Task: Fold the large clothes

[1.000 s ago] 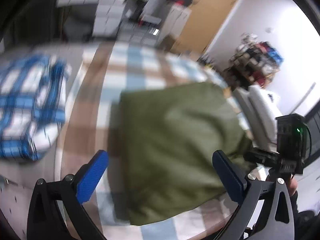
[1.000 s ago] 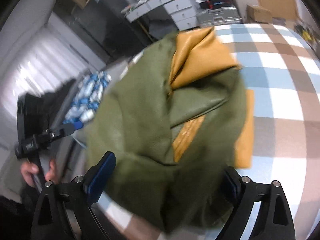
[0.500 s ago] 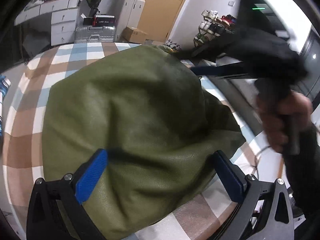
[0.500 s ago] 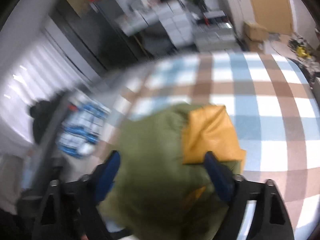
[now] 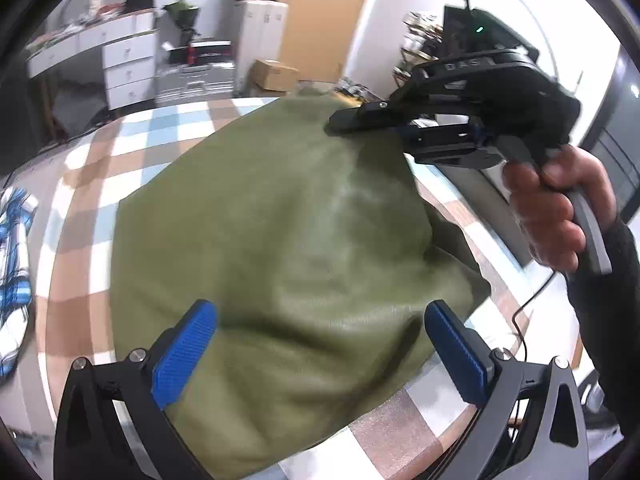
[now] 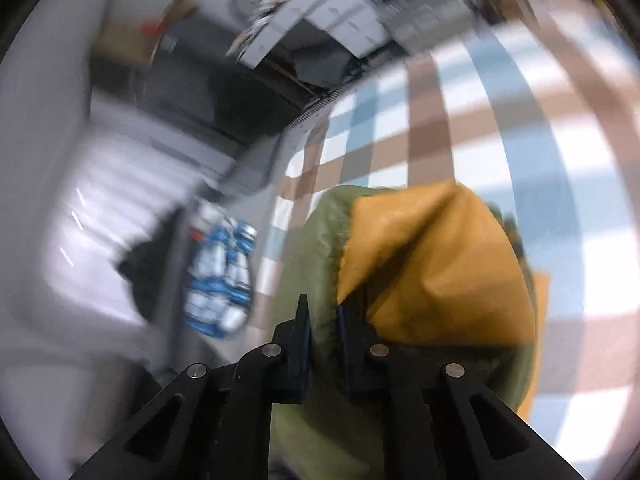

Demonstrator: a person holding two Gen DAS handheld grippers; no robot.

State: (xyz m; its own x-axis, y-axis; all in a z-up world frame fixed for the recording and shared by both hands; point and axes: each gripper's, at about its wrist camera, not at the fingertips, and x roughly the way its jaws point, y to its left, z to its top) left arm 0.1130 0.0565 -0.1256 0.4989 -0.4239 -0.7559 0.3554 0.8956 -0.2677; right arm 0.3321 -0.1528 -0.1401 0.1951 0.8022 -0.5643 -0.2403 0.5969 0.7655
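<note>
Left wrist view shows the green jacket (image 5: 280, 248) lying bunched on the checked table (image 5: 80, 184), not yet neat. The left gripper (image 5: 320, 352) hangs wide over it, holding nothing. The right gripper (image 6: 323, 330) has just closed and pinches the jacket's edge beside its yellow lining (image 6: 432, 264). Most folding looks left to do.

Left wrist view: the jacket (image 5: 280, 260) lies bunched on the bed (image 5: 80, 208), between the spread fingers of the left hand-held gripper (image 5: 320, 348). The right hand-held gripper (image 5: 348, 122) meets its far right edge. A folded garment (image 5: 12, 272) lies at the bed's left edge; drawers (image 5: 124, 68) and a cardboard box (image 5: 276, 74) stand behind.
</note>
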